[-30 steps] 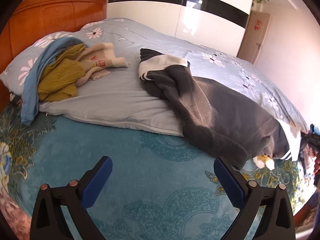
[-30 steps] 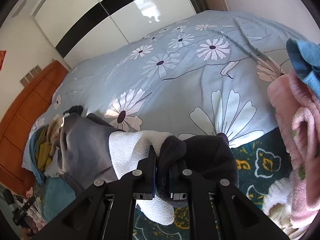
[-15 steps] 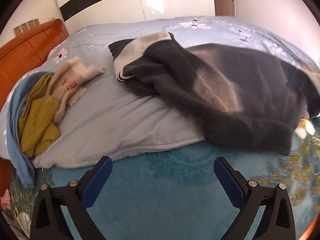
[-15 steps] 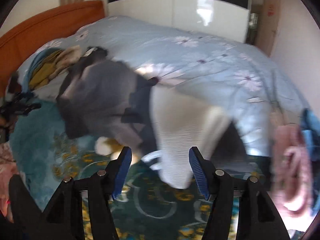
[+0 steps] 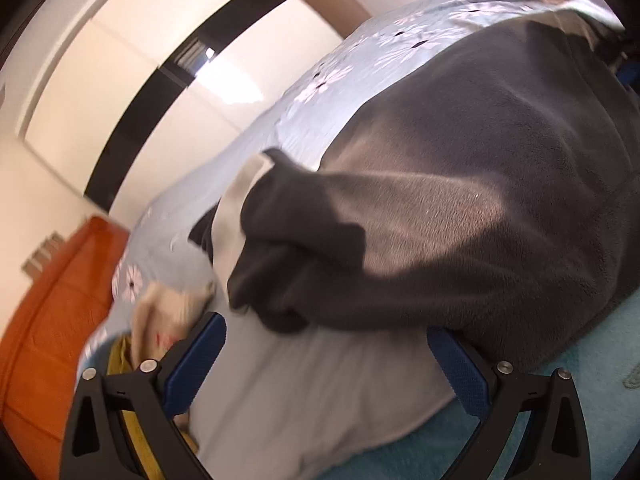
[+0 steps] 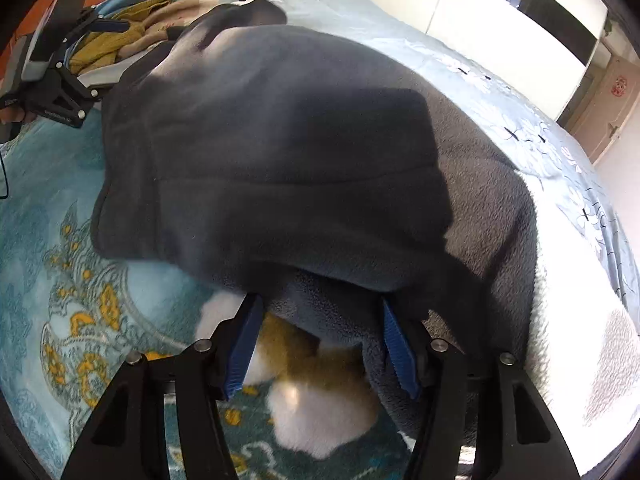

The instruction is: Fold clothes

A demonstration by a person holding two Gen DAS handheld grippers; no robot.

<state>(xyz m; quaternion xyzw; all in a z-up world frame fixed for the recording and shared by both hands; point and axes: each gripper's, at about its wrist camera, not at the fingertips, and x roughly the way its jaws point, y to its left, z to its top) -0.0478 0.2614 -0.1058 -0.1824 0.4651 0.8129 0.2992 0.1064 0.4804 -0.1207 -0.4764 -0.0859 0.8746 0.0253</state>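
Observation:
A dark grey fleece garment with white trim lies spread across the bed; it also fills the right wrist view. My left gripper is open, close over the pale blue quilt at the garment's near edge, its right finger by the hem. My right gripper is open and empty, its jaws on either side of a grey fold at the garment's lower edge, above a white and yellow fluffy patch. The left gripper also shows in the right wrist view, at the far left.
A pile of mustard, cream and blue clothes lies near the orange wooden headboard. A teal patterned blanket covers the near side of the bed. A white wardrobe with a black band stands behind.
My right gripper has let go of the grey fleece, opened and swung round over the garment's lower edge. My left gripper has moved in close to the garment and tilted.

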